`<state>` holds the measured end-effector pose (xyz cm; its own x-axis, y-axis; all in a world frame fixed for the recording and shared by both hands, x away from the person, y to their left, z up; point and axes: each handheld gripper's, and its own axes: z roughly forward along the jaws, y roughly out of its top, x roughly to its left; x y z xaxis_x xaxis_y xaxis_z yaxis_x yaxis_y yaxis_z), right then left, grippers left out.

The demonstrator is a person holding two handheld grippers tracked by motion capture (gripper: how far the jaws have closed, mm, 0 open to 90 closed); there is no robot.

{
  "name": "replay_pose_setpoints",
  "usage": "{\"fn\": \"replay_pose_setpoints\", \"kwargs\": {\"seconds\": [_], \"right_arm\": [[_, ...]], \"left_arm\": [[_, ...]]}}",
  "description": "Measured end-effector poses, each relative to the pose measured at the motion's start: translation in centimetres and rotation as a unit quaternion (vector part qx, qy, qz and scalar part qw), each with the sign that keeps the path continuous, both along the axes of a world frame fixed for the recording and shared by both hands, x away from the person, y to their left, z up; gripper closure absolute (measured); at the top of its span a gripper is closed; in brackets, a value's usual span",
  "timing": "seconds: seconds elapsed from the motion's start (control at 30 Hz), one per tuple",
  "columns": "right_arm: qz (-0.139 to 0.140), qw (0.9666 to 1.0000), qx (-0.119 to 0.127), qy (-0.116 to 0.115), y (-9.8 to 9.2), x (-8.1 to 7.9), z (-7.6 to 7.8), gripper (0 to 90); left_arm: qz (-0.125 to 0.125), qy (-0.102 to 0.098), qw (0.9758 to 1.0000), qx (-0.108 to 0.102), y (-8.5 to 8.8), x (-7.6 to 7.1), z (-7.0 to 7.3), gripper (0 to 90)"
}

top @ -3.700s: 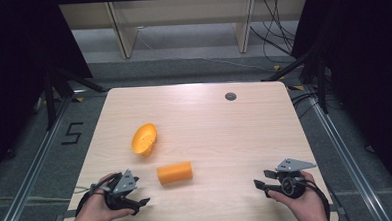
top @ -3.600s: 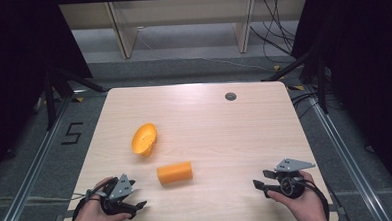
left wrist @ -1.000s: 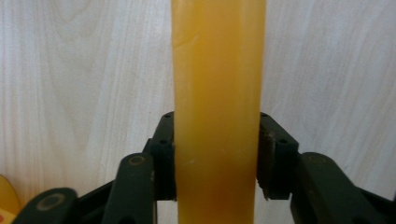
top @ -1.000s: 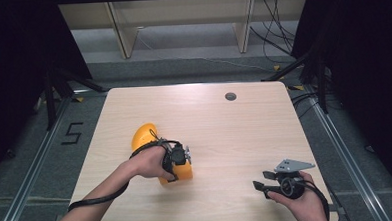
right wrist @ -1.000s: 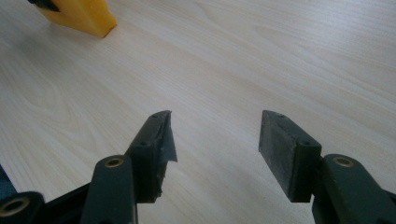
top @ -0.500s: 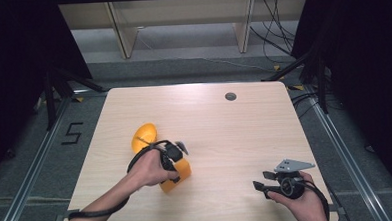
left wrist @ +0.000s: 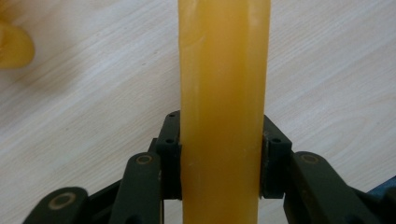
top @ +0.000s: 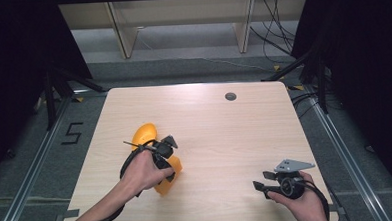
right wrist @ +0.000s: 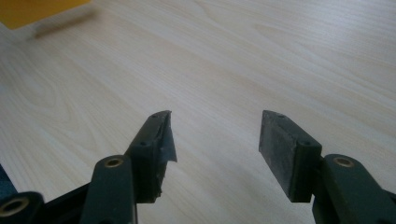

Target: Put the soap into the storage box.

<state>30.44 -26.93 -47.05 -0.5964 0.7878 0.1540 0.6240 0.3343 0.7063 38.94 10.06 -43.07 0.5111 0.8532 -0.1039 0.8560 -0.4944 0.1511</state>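
Orange cylinder (left wrist: 224, 112) clamped in left gripper (top: 162, 154) jaws; right gripper (right wrist: 212, 140) jaws apart.

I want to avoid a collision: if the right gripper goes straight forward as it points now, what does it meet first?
Probably nothing near: ahead of the open right gripper lies bare table; the orange piece sits far off to one side.

The tabletop (top: 220, 134) is pale wood with rounded corners, filling the middle of the high view. Near its upper edge, right of centre, sits a small dark round disc (top: 230, 96) (whether it is a hole or a cap is hard to tell). Left of centre lies an orange bowl-like piece (top: 144, 134); just below it an orange block (top: 168, 178) meets the wood at its lower end. In the lower right a hand (top: 303, 206) rests on the surface.
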Motion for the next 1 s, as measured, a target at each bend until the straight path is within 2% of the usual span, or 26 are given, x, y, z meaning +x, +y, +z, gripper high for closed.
{"fn": "replay_pose_setpoints", "kwargs": {"seconds": [0.03, 0.13, 0.2, 0.37, 0.4, 0.43, 0.47, 0.77, 1.0], "right_arm": [[0.006, 1.0000, -0.003, -0.007, -0.1, 0.1, 0.0, 44.5], [0.003, 1.0000, -0.004, -0.007, -0.1, 0.1, 0.0, 44.5], [0.004, 0.9999, -0.004, -0.009, -0.1, 0.1, 0.0, 44.5], [0.006, 0.9999, 0.000, -0.011, -0.1, 0.1, 0.0, 44.5], [0.003, 0.9999, -0.002, -0.011, -0.1, 0.1, 0.0, 44.5], [-0.006, 1.0000, 0.007, -0.001, 0.0, -0.1, 0.1, 44.5], [0.003, 0.9999, -0.002, -0.015, -0.1, 0.1, 0.1, 44.4], [0.003, 0.9999, -0.003, -0.014, -0.2, 0.1, 0.2, 44.5], [0.004, 0.9999, -0.003, -0.014, -0.2, 0.1, 0.2, 44.5]], "left_arm": [[0.006, 0.001, 1.0000, 0.001, 0.3, 0.1, 0.3, 60.8], [0.019, -0.007, 0.9998, -0.005, 0.7, 0.2, 0.5, 60.8], [0.024, 0.000, 0.9997, -0.003, 1.0, 0.4, 0.8, 60.8], [0.038, -0.004, 0.9992, -0.012, 1.8, 0.6, 1.3, 60.8], [0.038, -0.003, 0.9992, -0.010, 1.9, 0.7, 1.4, 60.8], [0.039, -0.002, 0.9992, -0.012, 2.1, 0.7, 1.5, 60.8], [0.039, -0.002, 0.9992, -0.012, 2.1, 0.7, 1.5, 60.8], [0.052, -0.016, 0.9985, -0.013, 3.0, 1.1, 1.9, 60.8], [0.061, -0.007, 0.9981, -0.007, 3.6, 1.5, 2.3, 60.8]]}}
